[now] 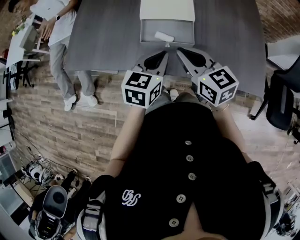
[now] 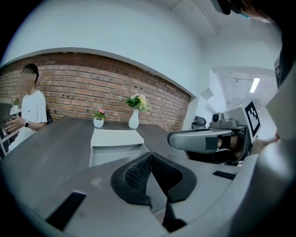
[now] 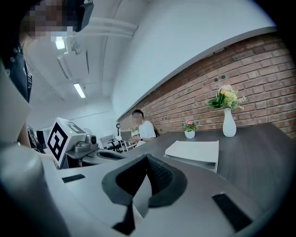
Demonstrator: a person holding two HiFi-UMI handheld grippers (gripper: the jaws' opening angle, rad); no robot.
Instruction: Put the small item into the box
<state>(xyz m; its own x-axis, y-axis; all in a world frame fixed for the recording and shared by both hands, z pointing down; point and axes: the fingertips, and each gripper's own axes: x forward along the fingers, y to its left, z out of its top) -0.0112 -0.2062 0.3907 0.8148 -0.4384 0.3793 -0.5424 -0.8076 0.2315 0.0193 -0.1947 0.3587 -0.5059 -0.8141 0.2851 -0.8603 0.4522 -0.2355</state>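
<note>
An open grey box (image 1: pixel 149 33) stands at the table's middle, its white lid (image 1: pixel 167 9) just behind it. A small white item (image 1: pixel 164 36) lies inside the box. My left gripper (image 1: pixel 165 46) and right gripper (image 1: pixel 178 49) hover side by side at the box's near edge, both shut with nothing between the jaws. In the left gripper view the jaws (image 2: pixel 151 157) meet in front of the box (image 2: pixel 115 144), with the right gripper (image 2: pixel 208 139) alongside. The right gripper view shows shut jaws (image 3: pixel 147 160), the box (image 3: pixel 194 152) beyond them and the left gripper (image 3: pixel 78 144) beside; the item is hidden in both gripper views.
The grey table (image 1: pixel 98 42) carries two vases with flowers (image 2: pixel 133 119) (image 2: pixel 98 122) at its far end, before a brick wall. A person in a white shirt (image 1: pixel 61 28) sits at the table's left side. Office chairs (image 1: pixel 281 93) stand to the right.
</note>
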